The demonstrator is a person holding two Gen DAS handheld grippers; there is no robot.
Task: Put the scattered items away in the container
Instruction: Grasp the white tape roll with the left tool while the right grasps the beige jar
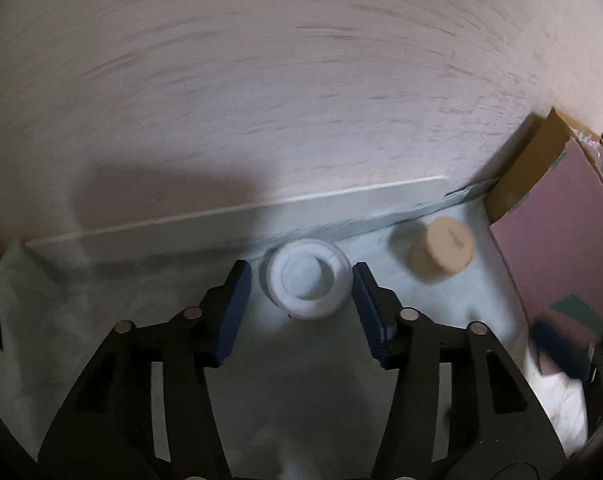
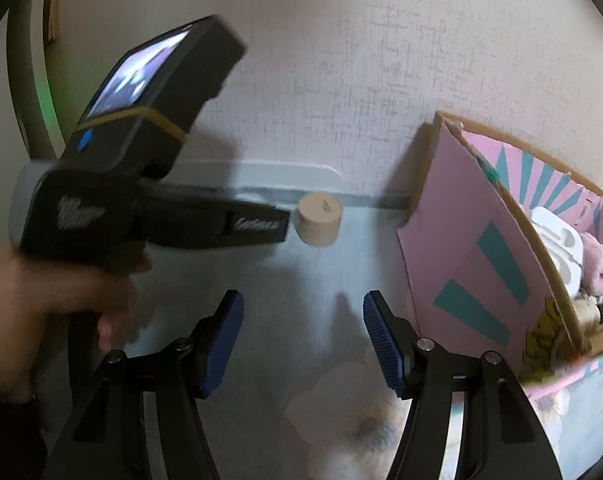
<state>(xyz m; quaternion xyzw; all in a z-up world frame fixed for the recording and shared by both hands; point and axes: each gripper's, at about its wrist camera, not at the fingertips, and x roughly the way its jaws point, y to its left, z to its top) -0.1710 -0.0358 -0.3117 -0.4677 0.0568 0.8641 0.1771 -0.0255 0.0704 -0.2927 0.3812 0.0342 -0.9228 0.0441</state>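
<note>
A white round jar [image 1: 308,280] lies on the pale blue bedsheet [image 1: 441,304] by the wall. My left gripper [image 1: 301,276] is open, its blue pads on either side of the jar without squeezing it. A beige cylindrical jar [image 1: 441,249] lies to its right and also shows in the right wrist view [image 2: 318,218]. The pink and teal cardboard box [image 2: 473,248] stands at the right and holds a white case [image 2: 557,248] and a pink fluffy item [image 2: 601,268]. My right gripper [image 2: 303,332] is open and empty above the sheet. The left gripper's body [image 2: 141,184] shows at the left.
A textured wall [image 2: 341,60] rises right behind the items. A white baseboard strip [image 1: 261,216] runs along its foot. The box's brown flap [image 1: 533,168] sticks out near the wall. A floral print [image 2: 361,420] marks the sheet near me.
</note>
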